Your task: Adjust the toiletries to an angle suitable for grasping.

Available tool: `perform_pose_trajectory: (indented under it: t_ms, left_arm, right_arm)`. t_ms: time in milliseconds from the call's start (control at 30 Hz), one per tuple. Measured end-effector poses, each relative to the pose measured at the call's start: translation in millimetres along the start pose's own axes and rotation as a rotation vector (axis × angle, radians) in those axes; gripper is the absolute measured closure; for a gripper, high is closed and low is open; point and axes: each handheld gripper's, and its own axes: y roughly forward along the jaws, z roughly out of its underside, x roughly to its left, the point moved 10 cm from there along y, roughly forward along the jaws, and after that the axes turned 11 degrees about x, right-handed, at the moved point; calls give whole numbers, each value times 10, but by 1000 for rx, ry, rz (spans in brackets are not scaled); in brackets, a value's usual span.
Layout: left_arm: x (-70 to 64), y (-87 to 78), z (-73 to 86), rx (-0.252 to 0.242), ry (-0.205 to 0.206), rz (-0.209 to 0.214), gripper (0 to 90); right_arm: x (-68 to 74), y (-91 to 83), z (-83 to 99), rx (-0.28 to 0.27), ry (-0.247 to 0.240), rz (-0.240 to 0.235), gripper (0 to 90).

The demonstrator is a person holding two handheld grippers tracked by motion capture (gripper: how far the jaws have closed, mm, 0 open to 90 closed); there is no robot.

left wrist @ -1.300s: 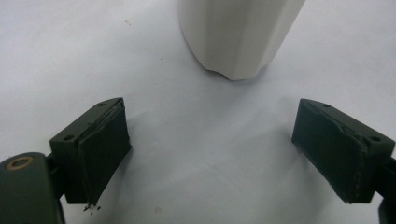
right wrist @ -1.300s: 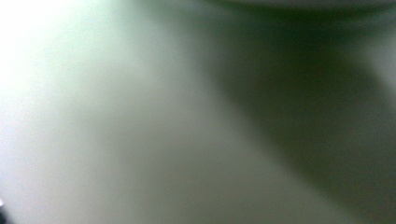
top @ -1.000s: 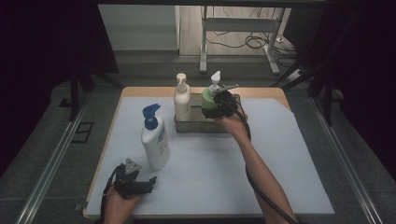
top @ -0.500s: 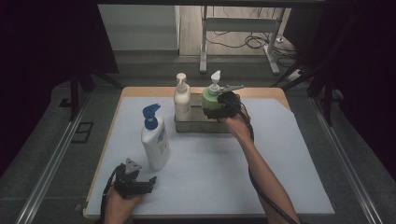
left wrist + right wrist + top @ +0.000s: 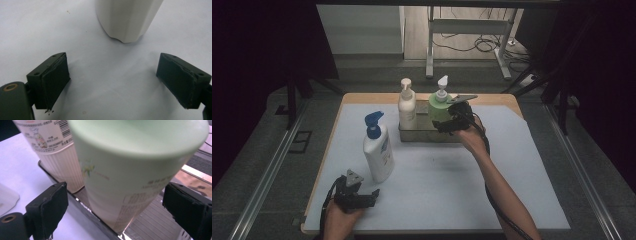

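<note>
A metal tray (image 5: 428, 135) at the back of the table holds a cream pump bottle (image 5: 406, 107) and a green pump bottle (image 5: 439, 106), both upright. My right gripper (image 5: 445, 123) is open at the green bottle's front. In the right gripper view its jaws flank the green bottle (image 5: 130, 170) with gaps on both sides, and the cream bottle (image 5: 55, 150) stands behind it at left. A white bottle with a blue pump (image 5: 378, 150) stands on the mat. My left gripper (image 5: 362, 198) rests open near the front edge, with the white bottle's base (image 5: 127, 20) just ahead of its jaws (image 5: 115, 82).
A pale blue mat (image 5: 492, 175) covers most of the wooden table, bare at its right and centre. The tray's rim (image 5: 82, 206) runs below the bottles. Dark floor rails and table legs lie beyond the table's edges.
My right gripper has shifted slightly back and down from the green bottle. The left gripper and the bottles have stayed put.
</note>
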Motion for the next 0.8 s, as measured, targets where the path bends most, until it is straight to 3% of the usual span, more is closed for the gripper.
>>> perform_pose_trajectory:
  t_ms: [267, 600, 800]
  left_arm:
    - [0, 0, 0, 0, 0, 0, 106]
    - [0, -1, 1, 1, 0, -1, 105]
    - [0, -1, 1, 1, 0, -1, 106]
  right_arm:
    - [44, -116, 63, -12, -16, -21, 75]
    - [37, -243, 173, -8, -61, -3, 87]
    - [13, -280, 289, 14, -13, -36, 133]
